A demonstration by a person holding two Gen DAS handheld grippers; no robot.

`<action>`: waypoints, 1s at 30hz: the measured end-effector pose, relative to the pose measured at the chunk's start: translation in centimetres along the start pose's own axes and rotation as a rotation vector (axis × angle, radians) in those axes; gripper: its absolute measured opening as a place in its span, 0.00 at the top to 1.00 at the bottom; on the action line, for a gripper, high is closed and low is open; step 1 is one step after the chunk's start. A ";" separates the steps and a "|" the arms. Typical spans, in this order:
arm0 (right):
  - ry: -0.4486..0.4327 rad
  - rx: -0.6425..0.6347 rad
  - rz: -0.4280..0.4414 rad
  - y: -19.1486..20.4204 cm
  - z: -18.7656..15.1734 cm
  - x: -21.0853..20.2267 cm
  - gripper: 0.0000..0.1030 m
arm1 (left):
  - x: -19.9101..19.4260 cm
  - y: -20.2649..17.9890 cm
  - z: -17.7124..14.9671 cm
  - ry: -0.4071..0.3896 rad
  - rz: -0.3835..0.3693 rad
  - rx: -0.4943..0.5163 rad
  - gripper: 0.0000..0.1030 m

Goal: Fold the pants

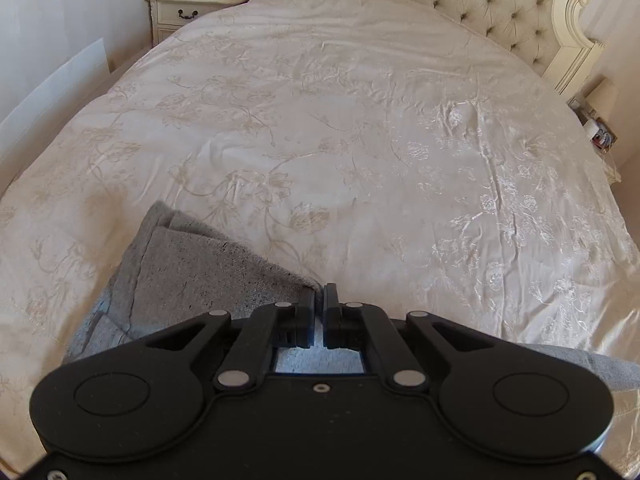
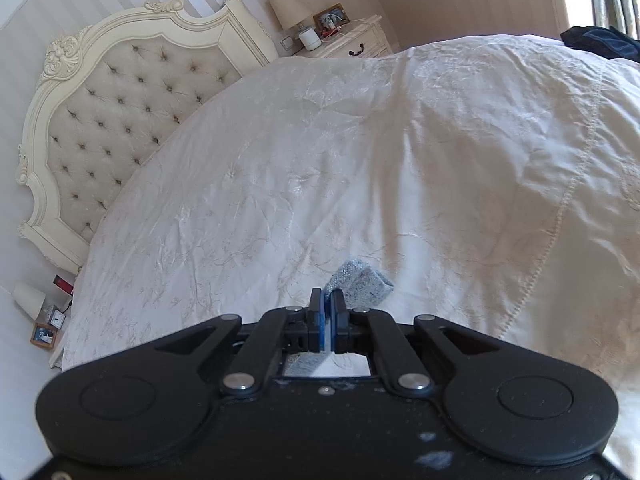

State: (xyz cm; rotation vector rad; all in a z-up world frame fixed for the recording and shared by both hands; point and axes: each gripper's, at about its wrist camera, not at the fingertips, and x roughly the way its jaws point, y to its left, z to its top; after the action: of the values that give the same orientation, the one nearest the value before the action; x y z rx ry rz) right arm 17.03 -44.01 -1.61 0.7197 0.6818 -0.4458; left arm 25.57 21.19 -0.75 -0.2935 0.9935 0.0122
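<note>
My left claw (image 1: pixel 319 300) pinching grey pants (image 1: pixel 188 276) at lower left, my right claw (image 2: pixel 327 300) pinching their corner, cream bed (image 1: pixel 360 120) behind.

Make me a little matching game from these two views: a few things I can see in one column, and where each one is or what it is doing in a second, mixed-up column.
Things:
1. pants
2. lamp
3. headboard
4. right gripper

Descriptions:
A. tufted with buttons, at the head of the bed
B. grey, lying on the cream bedspread
C. shut on a bit of grey fabric
D. standing on a nightstand

Pairs: 1-B, 2-D, 3-A, 4-C
</note>
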 end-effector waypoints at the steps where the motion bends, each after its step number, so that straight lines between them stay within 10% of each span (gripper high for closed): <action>1: 0.007 0.001 -0.014 -0.9 -0.6 -1.1 0.96 | -1.0 0.8 -1.6 0.005 -0.015 -0.009 0.96; 13: 0.287 0.081 -0.352 -13.7 -13.2 0.6 0.96 | 5.8 4.1 -21.7 0.359 0.161 0.073 0.99; 24: 0.210 0.036 -0.292 -12.5 -12.3 -3.0 0.96 | 5.0 2.0 -16.9 0.256 0.132 0.134 1.00; 30: 0.283 0.098 -0.348 -15.3 -14.8 -1.6 0.96 | 6.6 4.6 -19.0 0.334 0.223 0.151 1.00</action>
State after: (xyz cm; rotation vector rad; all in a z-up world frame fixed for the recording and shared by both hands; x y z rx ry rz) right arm 0.92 -43.43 -15.57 0.7669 1.0647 -0.7076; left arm 12.89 20.01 -17.00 -0.0443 1.3481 0.0926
